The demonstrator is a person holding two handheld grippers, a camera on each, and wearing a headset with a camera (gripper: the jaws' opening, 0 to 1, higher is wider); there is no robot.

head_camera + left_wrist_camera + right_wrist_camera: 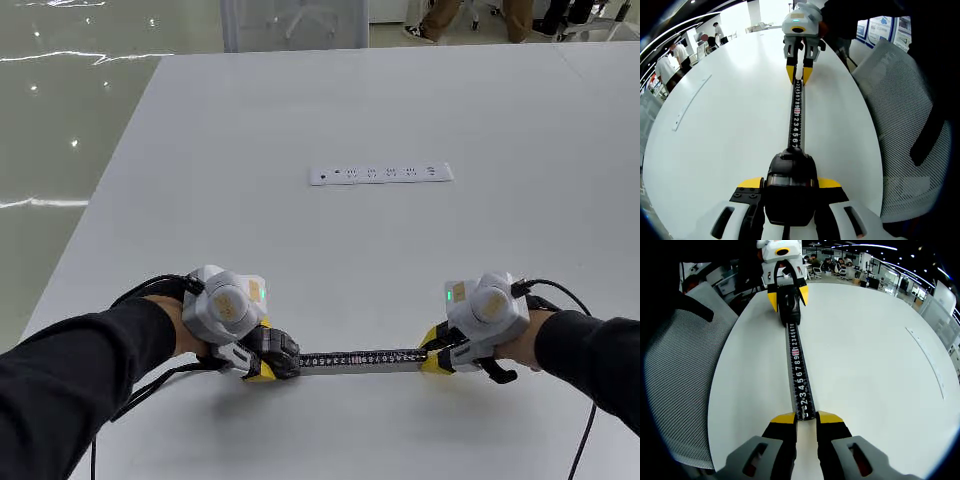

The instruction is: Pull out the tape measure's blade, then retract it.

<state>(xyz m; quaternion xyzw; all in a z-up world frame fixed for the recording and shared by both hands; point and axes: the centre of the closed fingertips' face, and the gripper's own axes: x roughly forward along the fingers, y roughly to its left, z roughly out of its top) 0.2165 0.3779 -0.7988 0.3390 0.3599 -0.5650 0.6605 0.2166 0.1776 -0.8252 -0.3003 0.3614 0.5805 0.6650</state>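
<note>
Presently mid-task, judging from the layout: blade out, not yet retracted. Near the near edge of the surface (400,110) and roughly parallel to it, one tape measure (300,358), stretched between two grippers.

Left gripper (790,183): jaws clamped on the black case (790,200) from both sides. Likely done to anchor the body and let the pull draw out blade rather than drag the whole thing along the surface.

Right gripper (806,418): jaws closed on the free end of the blade (799,365), printed numbers starting right at the yellow tips. A pinch at the very end, probably for the longest draw and for a controlled return.

Blade straight and taut, scale side up. Low over the surface or resting on it; cannot tell which. Grippers head-on to each other and in line with the blade, a sensible hold, with no twist put into the strip.

Count: two grippers, one tape measure with one blade, one white power strip (380,174) toward the middle of the surface, well apart from the work and playing no part. One mesh-backed chair (905,130) beside the near edge. A few people in the background past the far edge, too small to count surely.

Next step, as a guess: ease the right gripper back toward the case, feeding the blade in slowly, no snap
</note>
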